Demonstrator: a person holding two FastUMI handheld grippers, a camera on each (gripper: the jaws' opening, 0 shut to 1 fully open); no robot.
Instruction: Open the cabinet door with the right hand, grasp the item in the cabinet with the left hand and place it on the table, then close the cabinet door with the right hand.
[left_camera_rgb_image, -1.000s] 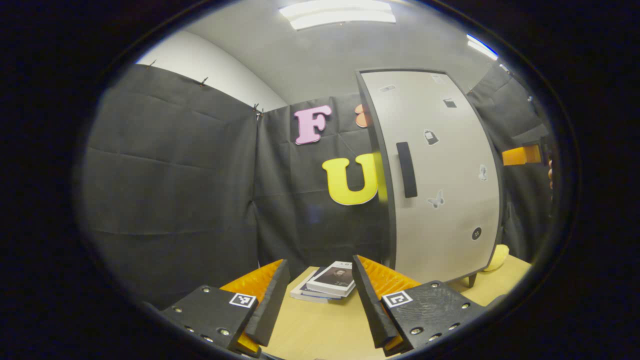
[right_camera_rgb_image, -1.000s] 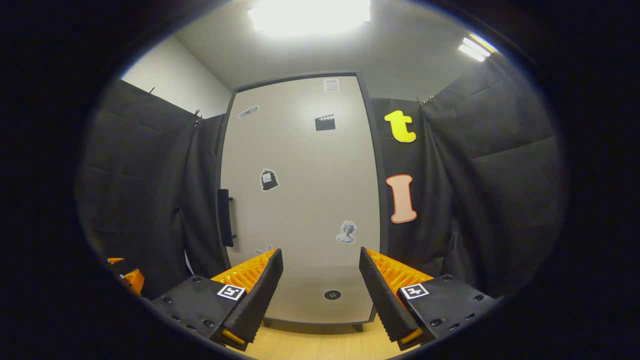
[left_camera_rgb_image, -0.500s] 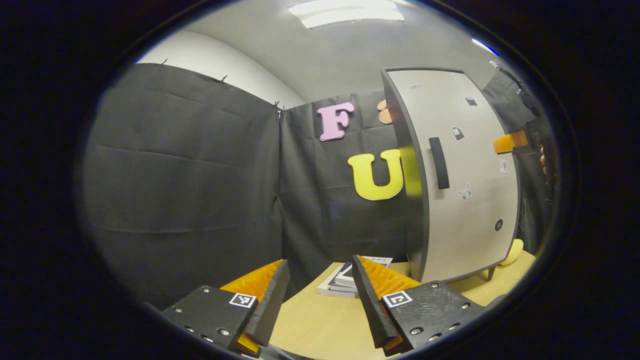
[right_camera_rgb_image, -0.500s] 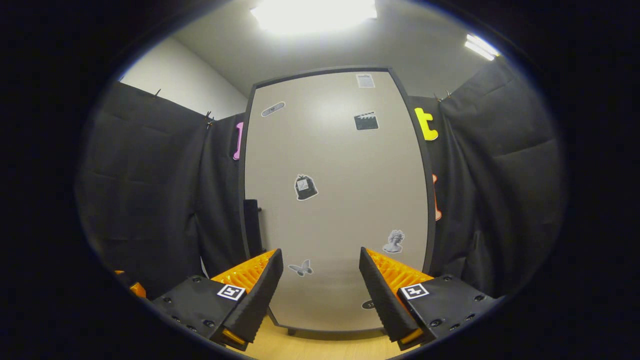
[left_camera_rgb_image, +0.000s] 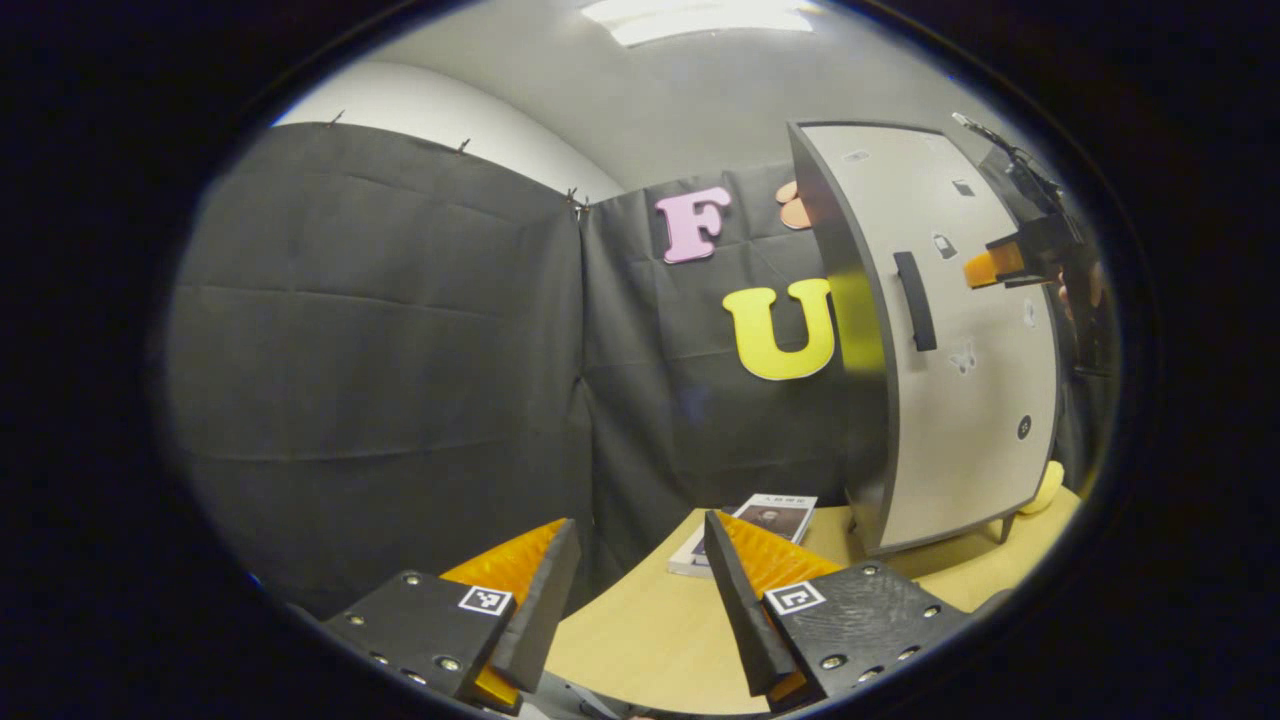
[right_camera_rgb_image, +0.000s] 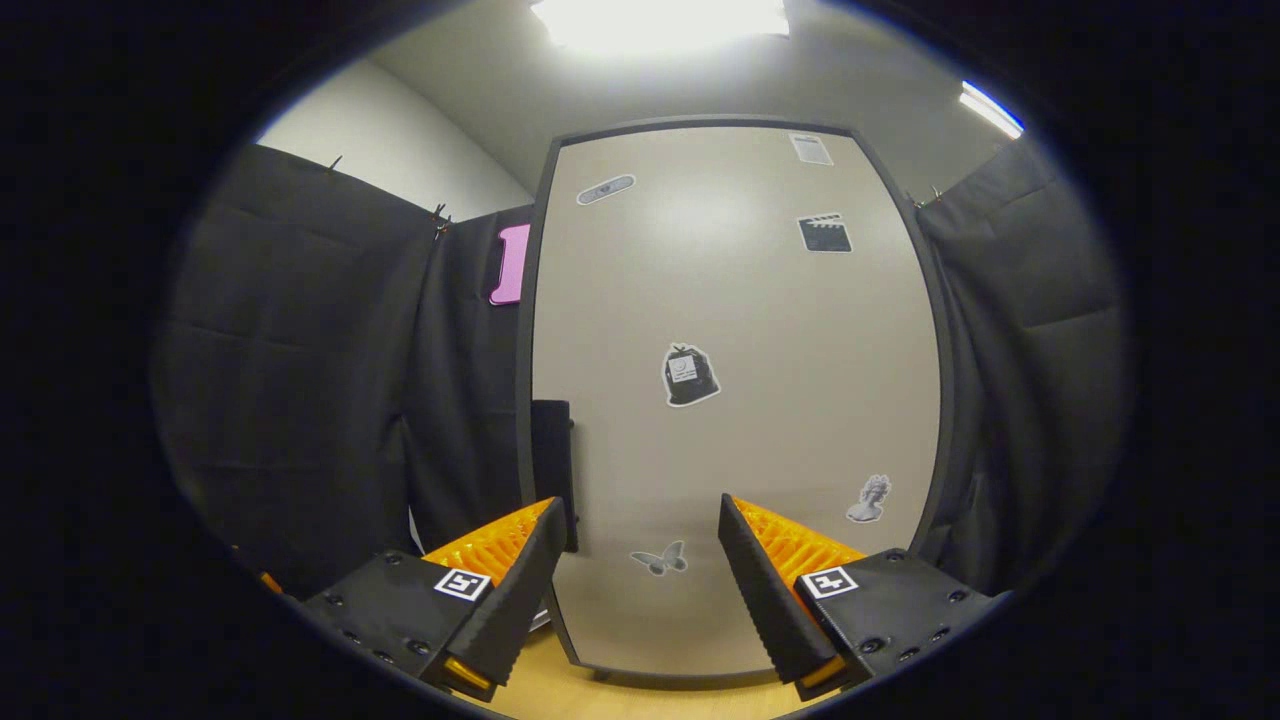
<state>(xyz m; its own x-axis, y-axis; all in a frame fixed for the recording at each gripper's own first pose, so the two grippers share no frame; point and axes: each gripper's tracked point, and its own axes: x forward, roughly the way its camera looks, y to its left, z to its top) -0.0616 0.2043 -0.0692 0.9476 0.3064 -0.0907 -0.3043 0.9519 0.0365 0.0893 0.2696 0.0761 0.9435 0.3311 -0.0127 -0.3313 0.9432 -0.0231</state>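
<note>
Now, cabinet (right_camera_rgb_image: 735, 400) w/ pale door (right_camera_rgb_image: 740, 330) shut, seen close in right gripper view. Door has stickers on it: bag, butterfly, clapboard, bust. Dark handle (right_camera_rgb_image: 552, 470) on door's left edge, just above and beside right gripper's left finger, not touching as far as can tell. Right gripper (right_camera_rgb_image: 640, 580) up near door, jaws wide apart, holding nothing.

Left gripper view: left gripper (left_camera_rgb_image: 640, 590) low over tan table (left_camera_rgb_image: 640, 640), jaws wide apart too, holding nothing. Cabinet (left_camera_rgb_image: 950, 340) off to right side, standing on table on small legs, door (left_camera_rgb_image: 975, 400) shut, handle (left_camera_rgb_image: 915, 300) a dark bar. Books (left_camera_rgb_image: 760, 520) stacked on table, left of cabinet, past left gripper's right finger. Small yellow thing (left_camera_rgb_image: 1045, 490) on table at cabinet's far side, partly hidden, can't tell what. Right gripper (left_camera_rgb_image: 1005, 265) far off at right edge, up by door, w/ a bit of a hand (left_camera_rgb_image: 1085, 290) behind it.

Item inside cabinet: hidden behind shut door, can't tell what or where.
</note>
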